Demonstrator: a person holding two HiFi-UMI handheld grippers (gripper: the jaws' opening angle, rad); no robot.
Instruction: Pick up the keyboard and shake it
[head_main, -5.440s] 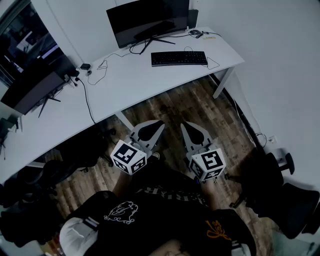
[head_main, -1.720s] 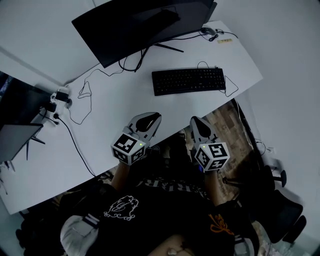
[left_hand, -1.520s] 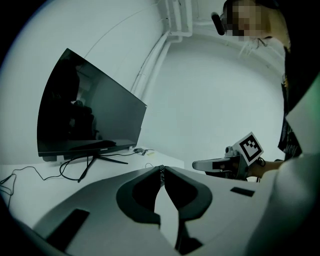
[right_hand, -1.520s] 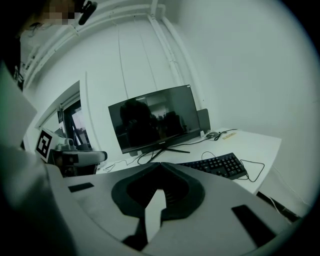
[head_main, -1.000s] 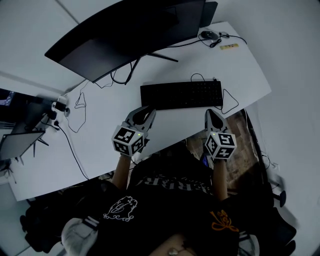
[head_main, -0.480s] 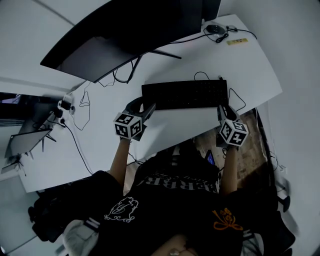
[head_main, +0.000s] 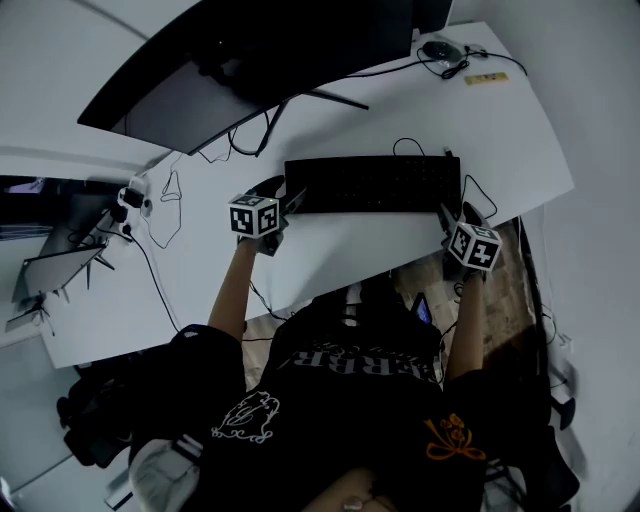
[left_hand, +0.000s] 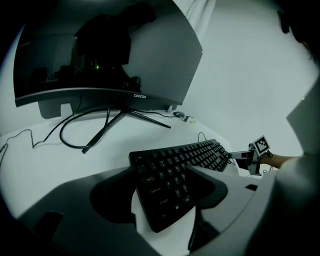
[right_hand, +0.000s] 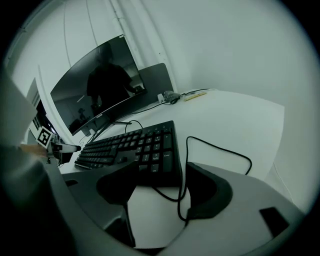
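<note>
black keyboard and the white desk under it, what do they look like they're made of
Black flat keyboard: likely moulded plastic, matte; separate keycaps with pale printed legends, only a dull sheen. White desk top: smooth, probably laminate or painted board, satin; even colour, no grain. Its core cannot be told.

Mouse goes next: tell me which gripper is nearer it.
Right. The right gripper sits at the keyboard's right end, on the mouse's side; the left gripper is at the keyboard's left end, farther off. Both jaws have just been opening around its ends.
</note>
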